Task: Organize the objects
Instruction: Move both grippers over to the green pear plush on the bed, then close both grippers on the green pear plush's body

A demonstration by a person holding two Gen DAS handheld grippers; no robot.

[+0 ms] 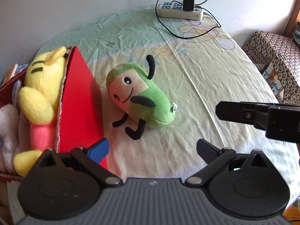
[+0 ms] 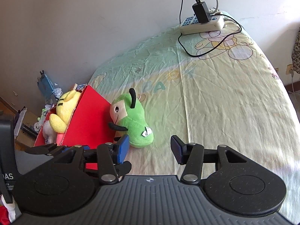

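Note:
A green plush toy [image 1: 139,95] with a beige face and black limbs lies on the bed sheet, right beside a red box [image 1: 80,101]. The box holds a yellow plush [image 1: 43,86] and a pale plush. My left gripper [image 1: 151,150] is open and empty, just short of the green plush. My right gripper [image 2: 150,148] is open and empty, hovering near the green plush [image 2: 134,121] and the red box [image 2: 88,123]. The right gripper's finger also shows in the left wrist view [image 1: 243,114], to the right of the plush.
A white power strip [image 1: 180,10] with a black charger and cables lies at the far end of the bed by the wall. A patterned covered piece of furniture [image 1: 275,56] stands to the right. Clutter sits beyond the box on the left [image 2: 46,90].

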